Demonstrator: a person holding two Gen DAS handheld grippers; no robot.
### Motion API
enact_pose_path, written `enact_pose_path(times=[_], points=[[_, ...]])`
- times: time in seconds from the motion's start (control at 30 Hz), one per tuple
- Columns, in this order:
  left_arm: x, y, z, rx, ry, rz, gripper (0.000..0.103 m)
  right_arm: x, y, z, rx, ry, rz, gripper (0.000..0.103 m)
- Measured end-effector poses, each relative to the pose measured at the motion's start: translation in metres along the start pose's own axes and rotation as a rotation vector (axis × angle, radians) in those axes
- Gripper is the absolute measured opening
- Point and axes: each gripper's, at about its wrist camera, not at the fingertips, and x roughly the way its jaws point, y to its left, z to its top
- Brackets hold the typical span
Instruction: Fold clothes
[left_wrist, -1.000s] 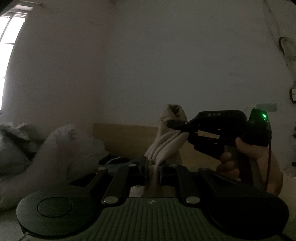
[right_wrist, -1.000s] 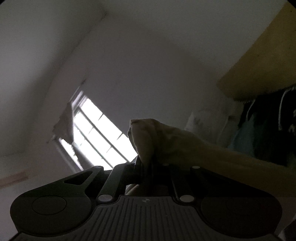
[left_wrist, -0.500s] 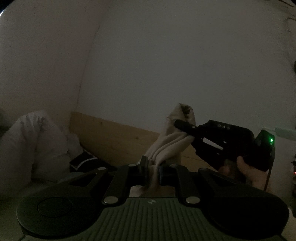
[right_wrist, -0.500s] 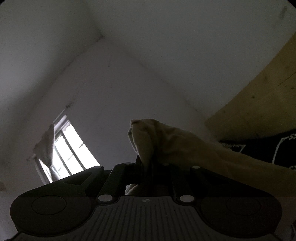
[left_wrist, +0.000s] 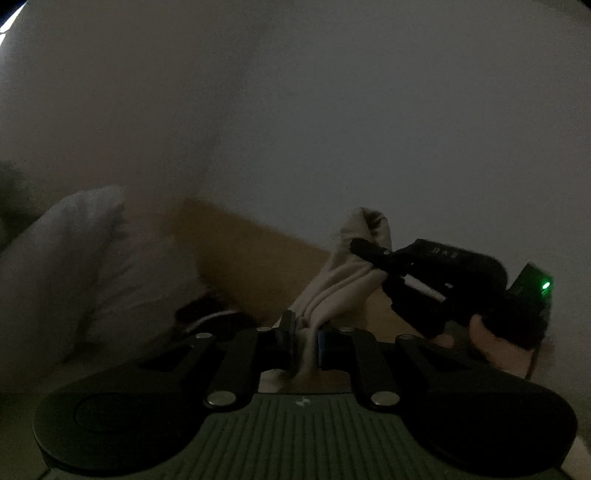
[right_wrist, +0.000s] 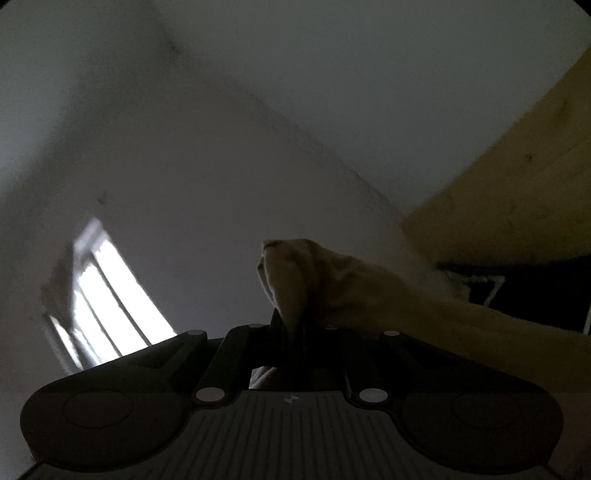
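Observation:
A beige garment (left_wrist: 334, 291) is stretched in the air between both grippers in a dim room. My left gripper (left_wrist: 303, 341) is shut on one bunched end of it at the bottom centre of the left wrist view. The right gripper (left_wrist: 364, 245), held by a hand (left_wrist: 495, 341), pinches the cloth's other end up and to the right. In the right wrist view my right gripper (right_wrist: 291, 332) is shut on the beige garment (right_wrist: 332, 284), which runs off to the right.
A wooden headboard (left_wrist: 251, 266) runs along the white wall. White bedding (left_wrist: 74, 266) is piled at the left, with a dark printed cloth (left_wrist: 207, 317) beside it. A bright window (right_wrist: 107, 291) shows in the right wrist view, and the wooden headboard (right_wrist: 517, 184) at its right.
Both grippers have swept sideways with the garment still held. The window left the left wrist view and the pillows shifted. In the right wrist view the hanging clothes gave way to the headboard.

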Motion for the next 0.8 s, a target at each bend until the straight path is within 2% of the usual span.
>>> enact_pose_path(times=[0.17, 0.33, 0.43, 0.53, 0.57, 0.63, 0.67, 0.7, 0.73, 0.77, 0.8], points=[[0.033, 0.087, -0.023, -0.123, 0.095, 0.113, 0.014, 0.108, -0.008, -0.045, -0.075, 0.165, -0.108, 0.010], [0.052, 0.155, -0.059, -0.233, 0.167, 0.190, 0.014, 0.191, -0.025, -0.101, -0.196, 0.302, -0.205, 0.011], [0.061, 0.177, -0.079, -0.228, 0.194, 0.218, 0.015, 0.209, -0.035, -0.135, -0.232, 0.355, -0.259, 0.011], [0.065, 0.185, -0.097, -0.146, 0.200, 0.225, 0.017, 0.208, -0.036, -0.155, -0.244, 0.376, -0.287, 0.014], [0.065, 0.187, -0.102, -0.131, 0.206, 0.223, 0.018, 0.209, -0.036, -0.157, -0.249, 0.382, -0.289, 0.019], [0.063, 0.193, -0.109, -0.146, 0.210, 0.225, 0.023, 0.203, -0.034, -0.159, -0.262, 0.377, -0.288, 0.040], [0.070, 0.201, -0.110, -0.162, 0.208, 0.233, 0.025, 0.195, -0.030, -0.157, -0.267, 0.362, -0.286, 0.066], [0.070, 0.205, -0.112, -0.177, 0.206, 0.243, 0.038, 0.187, -0.026, -0.155, -0.272, 0.347, -0.285, 0.085], [0.070, 0.208, -0.114, -0.188, 0.204, 0.253, 0.046, 0.178, -0.022, -0.154, -0.277, 0.332, -0.283, 0.093], [0.067, 0.209, -0.116, -0.192, 0.205, 0.263, 0.050, 0.174, -0.021, -0.150, -0.275, 0.315, -0.292, 0.100], [0.062, 0.208, -0.116, -0.194, 0.200, 0.267, 0.055, 0.171, -0.021, -0.145, -0.272, 0.297, -0.303, 0.100]])
